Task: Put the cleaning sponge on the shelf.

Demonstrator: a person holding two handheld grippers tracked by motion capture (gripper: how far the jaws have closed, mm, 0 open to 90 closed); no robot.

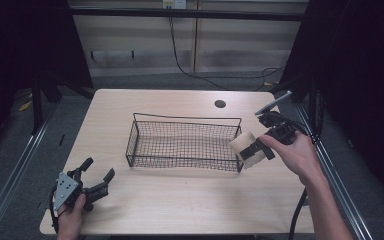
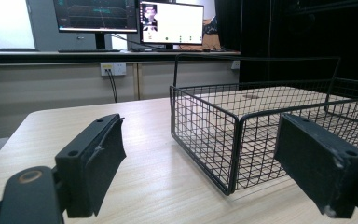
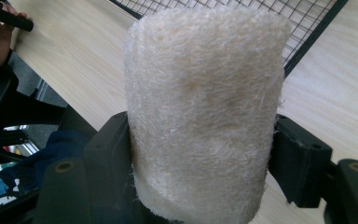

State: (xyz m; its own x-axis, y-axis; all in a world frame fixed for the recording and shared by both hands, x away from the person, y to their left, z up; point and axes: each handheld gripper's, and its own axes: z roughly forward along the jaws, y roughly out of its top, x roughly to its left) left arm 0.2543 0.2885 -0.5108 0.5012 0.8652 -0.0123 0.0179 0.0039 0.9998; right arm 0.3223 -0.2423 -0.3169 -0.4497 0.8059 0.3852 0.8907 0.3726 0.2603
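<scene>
- The wire basket (image 1: 182, 145) stands mid-table and blocks any straight path across; its raised back rail (image 1: 187, 119) adds height on the far side.
- The basket's top is open, so entry from above is free.
- The right gripper (image 1: 258, 148), clamped on a loofah roll (image 1: 244, 145), sits just at the basket's right end wall.
- Bare table (image 1: 180, 200) lies between the basket and the near edge.
- The left gripper (image 1: 94, 181), jaws apart, rests near the front-left corner, facing the basket's corner (image 2: 230, 186) with open wood between.

wire basket (image 1: 182, 145) on wooden table (image 1: 180, 200)
</scene>
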